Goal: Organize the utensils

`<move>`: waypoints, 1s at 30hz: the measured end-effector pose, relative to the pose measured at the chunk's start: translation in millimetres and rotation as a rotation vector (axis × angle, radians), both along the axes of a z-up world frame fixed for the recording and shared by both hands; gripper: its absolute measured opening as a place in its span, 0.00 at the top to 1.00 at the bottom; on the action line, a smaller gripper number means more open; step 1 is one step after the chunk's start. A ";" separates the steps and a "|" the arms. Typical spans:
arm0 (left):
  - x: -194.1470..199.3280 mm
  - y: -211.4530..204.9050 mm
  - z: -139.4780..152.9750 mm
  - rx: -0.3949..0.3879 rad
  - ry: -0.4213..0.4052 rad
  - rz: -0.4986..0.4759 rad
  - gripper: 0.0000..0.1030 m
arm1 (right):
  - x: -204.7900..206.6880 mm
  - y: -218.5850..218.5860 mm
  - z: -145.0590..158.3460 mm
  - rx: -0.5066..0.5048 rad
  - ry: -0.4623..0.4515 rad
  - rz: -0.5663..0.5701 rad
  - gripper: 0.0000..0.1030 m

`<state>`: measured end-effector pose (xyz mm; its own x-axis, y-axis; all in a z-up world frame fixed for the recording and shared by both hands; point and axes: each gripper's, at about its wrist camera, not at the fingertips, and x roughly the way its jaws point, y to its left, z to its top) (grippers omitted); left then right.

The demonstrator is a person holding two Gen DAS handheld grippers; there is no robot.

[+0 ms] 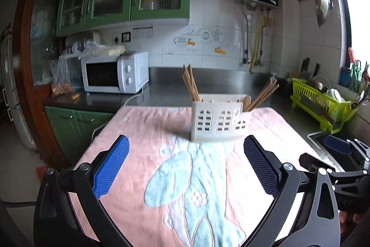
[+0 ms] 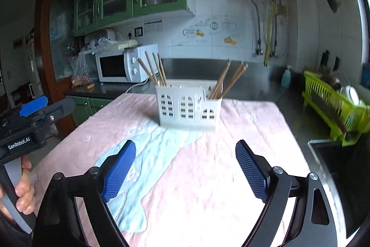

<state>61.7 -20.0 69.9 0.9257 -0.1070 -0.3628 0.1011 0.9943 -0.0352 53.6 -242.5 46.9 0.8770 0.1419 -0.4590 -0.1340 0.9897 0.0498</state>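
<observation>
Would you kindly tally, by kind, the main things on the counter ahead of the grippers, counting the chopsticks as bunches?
White utensil holder: 1
Chopstick bunches, one at each end of the holder: 2
Pink towel: 1
White microwave: 1
Green dish rack: 1
Total: 6

White lattice-windowed utensil holder (image 1: 219,120), tan chopsticks (image 1: 190,82), pink towel (image 1: 129,131) with pale-blue motif, lime dish rack (image 1: 321,103).
</observation>
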 end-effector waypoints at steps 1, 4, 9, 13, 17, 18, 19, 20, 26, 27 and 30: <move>-2.5 -0.4 -3.5 0.011 0.005 0.005 0.05 | -0.5 -0.3 -4.0 0.005 0.010 0.007 0.16; -6.8 -1.2 -14.1 0.046 0.022 0.027 0.05 | -3.3 -0.2 -14.2 -0.004 0.033 0.008 0.15; -10.4 1.5 -31.9 0.038 0.073 0.042 0.05 | -8.1 -3.9 -24.7 0.007 0.054 0.001 0.14; -14.7 0.1 -38.5 0.053 0.086 0.042 0.05 | -13.3 -5.0 -26.7 0.003 0.052 -0.003 0.12; -17.3 0.1 -42.8 0.052 0.097 0.040 0.05 | -17.6 -4.7 -28.4 0.009 0.053 0.002 0.12; -17.6 -0.1 -43.6 0.052 0.101 0.037 0.05 | -18.0 -4.3 -29.6 0.010 0.056 0.005 0.12; -17.5 -0.2 -44.7 0.054 0.108 0.034 0.05 | -18.1 -3.5 -31.0 0.008 0.061 0.008 0.12; -17.3 -0.3 -46.1 0.056 0.117 0.033 0.05 | -18.2 -2.3 -32.1 0.006 0.064 0.008 0.12; -18.8 -0.4 -52.2 0.062 0.132 0.038 0.05 | -15.7 -0.2 -36.3 0.001 0.081 0.008 0.11; -18.8 -0.3 -52.5 0.063 0.132 0.040 0.05 | -15.8 -0.2 -36.1 0.002 0.081 0.007 0.11; -18.9 -0.2 -53.0 0.067 0.133 0.041 0.05 | -16.0 0.3 -36.2 0.006 0.080 0.014 0.11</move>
<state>42.8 -20.1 16.9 0.8718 -0.0419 -0.4880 0.0595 0.9980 0.0206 37.5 -242.2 10.7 0.8354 0.1571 -0.5267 -0.1433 0.9874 0.0672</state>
